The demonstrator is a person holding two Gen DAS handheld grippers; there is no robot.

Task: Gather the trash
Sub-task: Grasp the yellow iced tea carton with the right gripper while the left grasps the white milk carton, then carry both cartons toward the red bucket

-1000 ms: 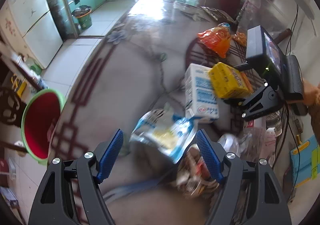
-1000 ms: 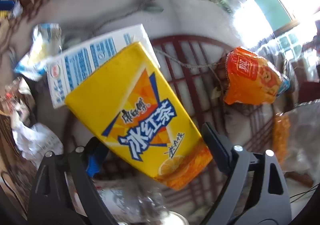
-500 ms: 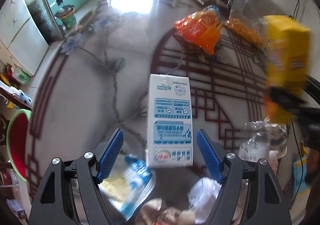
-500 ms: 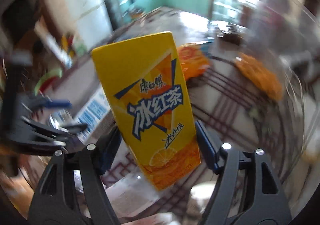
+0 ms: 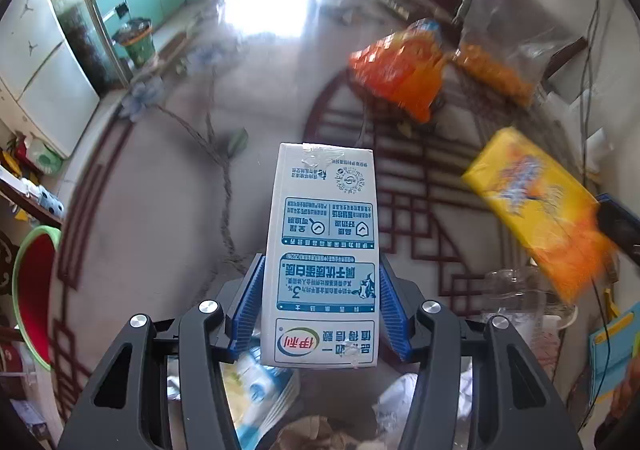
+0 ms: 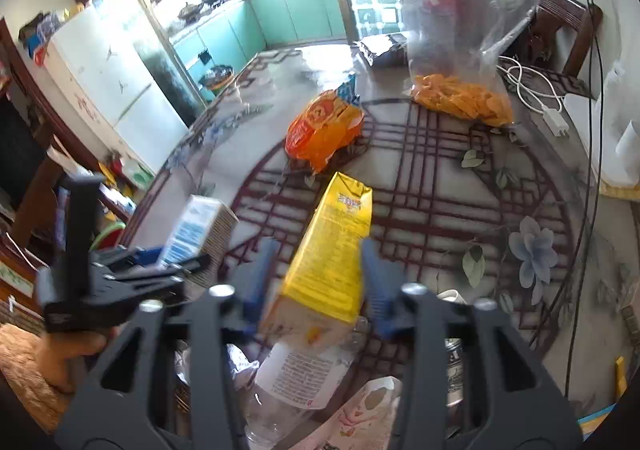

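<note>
The left tool (image 5: pixel 320 304) and the right tool (image 6: pixel 318 282) are each clamped on a carton, held side by side.

A white and blue milk carton (image 5: pixel 324 258) is sitting clamped between blue pads, lifted over the table, print upside down. A yellow tea carton (image 6: pixel 334 250) is hanging tilted between the other pads. An orange snack bag (image 6: pixel 322 128) is lying crumpled on the table
</note>
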